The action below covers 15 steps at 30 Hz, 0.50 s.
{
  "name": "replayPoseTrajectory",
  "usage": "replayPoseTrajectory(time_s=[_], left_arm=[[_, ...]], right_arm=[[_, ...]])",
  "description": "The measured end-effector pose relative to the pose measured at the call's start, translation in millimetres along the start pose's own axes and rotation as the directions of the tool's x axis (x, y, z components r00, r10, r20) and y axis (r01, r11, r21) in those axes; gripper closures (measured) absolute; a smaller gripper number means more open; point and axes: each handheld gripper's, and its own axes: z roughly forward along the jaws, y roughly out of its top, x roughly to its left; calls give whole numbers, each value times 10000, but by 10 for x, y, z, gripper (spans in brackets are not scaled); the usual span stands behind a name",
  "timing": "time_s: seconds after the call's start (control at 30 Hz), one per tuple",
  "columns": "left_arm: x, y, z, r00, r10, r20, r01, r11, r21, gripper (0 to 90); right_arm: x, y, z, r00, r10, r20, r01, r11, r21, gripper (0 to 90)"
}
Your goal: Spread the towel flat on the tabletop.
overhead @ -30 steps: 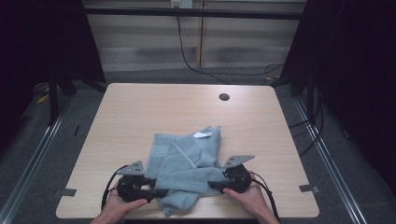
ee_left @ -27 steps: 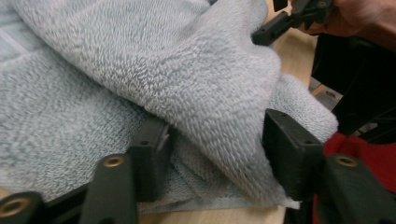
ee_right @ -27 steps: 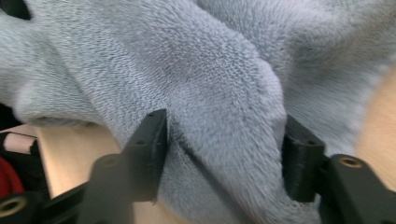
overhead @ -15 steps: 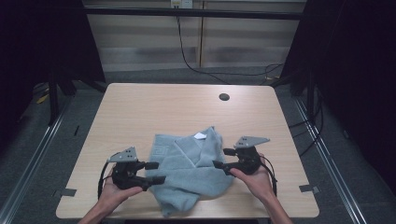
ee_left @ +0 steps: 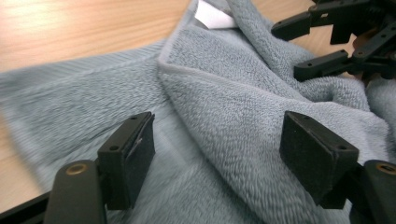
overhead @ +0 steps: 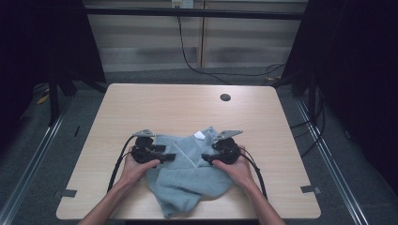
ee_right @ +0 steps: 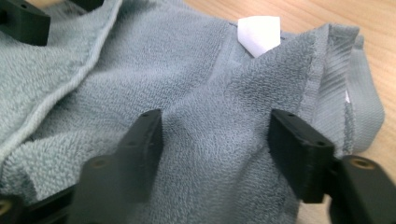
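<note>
A grey-blue towel (overhead: 187, 180) lies crumpled near the front of the wooden table (overhead: 178, 108), with a white label (overhead: 200, 135) at its far edge. My left gripper (overhead: 169, 157) points right over the towel's left part. Its jaws have just been opening, and its pads stand wide apart above a towel fold (ee_left: 224, 116) without pressing on it. My right gripper (overhead: 206, 159) points left over the towel's right part. Its jaws have just been closing a little but remain open, with the towel (ee_right: 215, 116) lying between them untouched by the pads. The label (ee_right: 259, 33) sits just beyond.
A round cable hole (overhead: 225, 97) sits at the table's far right. The towel's front edge reaches the table's near edge (overhead: 178, 218). Black cables trail from both grippers toward the person. The other gripper's jaws (ee_left: 327, 42) face mine closely over the towel.
Both hands left the towel's front part, swung outward, then came inward over its middle, now facing each other. The jaws stand wider apart than a second ago.
</note>
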Motion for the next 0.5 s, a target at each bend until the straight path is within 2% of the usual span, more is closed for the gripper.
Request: replayPoseTrajectory(time_s=[0.07, 0.17, 0.2, 0.23, 0.3, 0.43, 0.5], left_arm=[[-31, -3, 33, 9998, 195, -93, -193, 9997, 145, 255], [-40, -9, 56, 9998, 166, -58, -165, 9997, 178, 256], [-39, -10, 57, 9999, 144, -17, -144, 9998, 170, 264], [-45, -13, 61, 9997, 96, 219, -100, 9998, 186, 283], [-63, -23, 83, 9985, 245, 487, -263, 9990, 370, 393], [-109, -27, 82, 9963, 600, 615, -637, 9961, 605, 522], [-137, -30, 70, 9933, 883, 742, -931, 9936, 636, 648]], right_arm=[[27, -20, 8, 10000, -21, 17, 21, 10000, -48, 474], [44, -27, 19, 9999, -54, -156, 52, 9999, -132, 572], [44, -27, 24, 9997, -89, -243, 85, 9998, -181, 599], [48, -30, 26, 9996, -20, -288, 14, 9998, -185, 633], [53, -36, 46, 9991, 83, -418, -97, 9994, -335, 677], [84, -24, 60, 9989, 63, -463, -78, 9995, -321, 721], [98, -31, 63, 9985, 87, -545, -109, 9992, -396, 735]])
